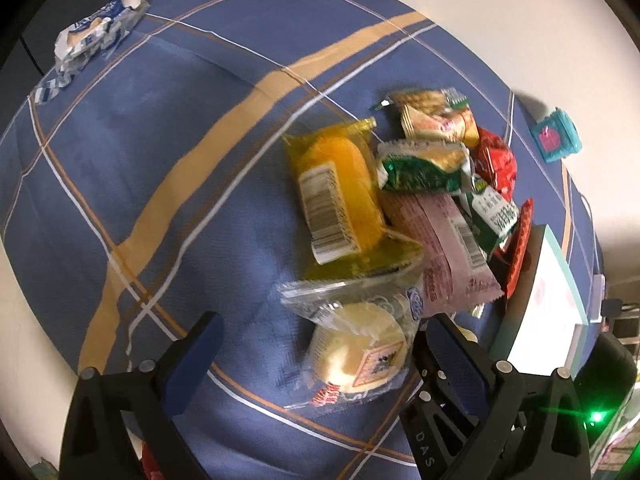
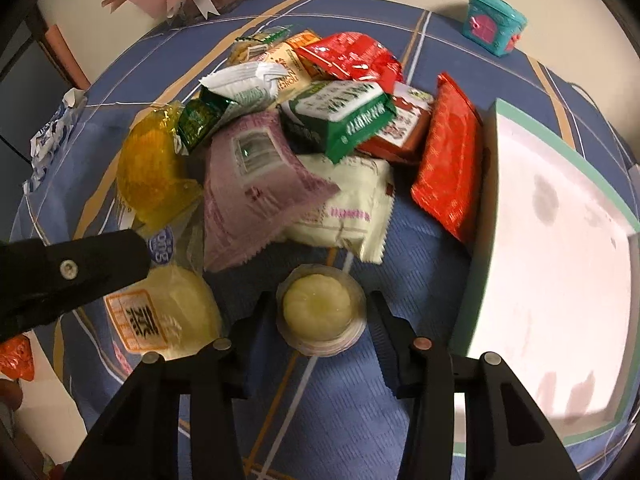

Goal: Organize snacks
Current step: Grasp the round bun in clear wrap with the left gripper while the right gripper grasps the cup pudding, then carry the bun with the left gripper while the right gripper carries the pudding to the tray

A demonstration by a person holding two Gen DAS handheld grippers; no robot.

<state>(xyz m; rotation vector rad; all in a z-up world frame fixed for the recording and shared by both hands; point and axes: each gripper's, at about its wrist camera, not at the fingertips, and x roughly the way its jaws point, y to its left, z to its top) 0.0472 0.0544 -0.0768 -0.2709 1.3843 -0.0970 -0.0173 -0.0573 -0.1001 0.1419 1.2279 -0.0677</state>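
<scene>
Right wrist view, right gripper [image 2: 320, 312] angled steeply down, part-open around jelly cup [image 2: 320, 307], left gripper [image 1: 320, 344] wide over steamed cake [image 1: 356, 354].

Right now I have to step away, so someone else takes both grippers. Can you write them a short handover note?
Right gripper: open, straddling the small round jelly cup on the blue checked cloth; pads not visibly pressing it.
Left gripper: open around the clear-wrapped round cake, not gripping it.
Snack pile sits loose mid-cloth: yellow cake pack, pink pack, green and red packs. The white box with green rim lies at the right and looks empty.
Done: nothing sorted, as far as I can see. Left: everything.
</scene>
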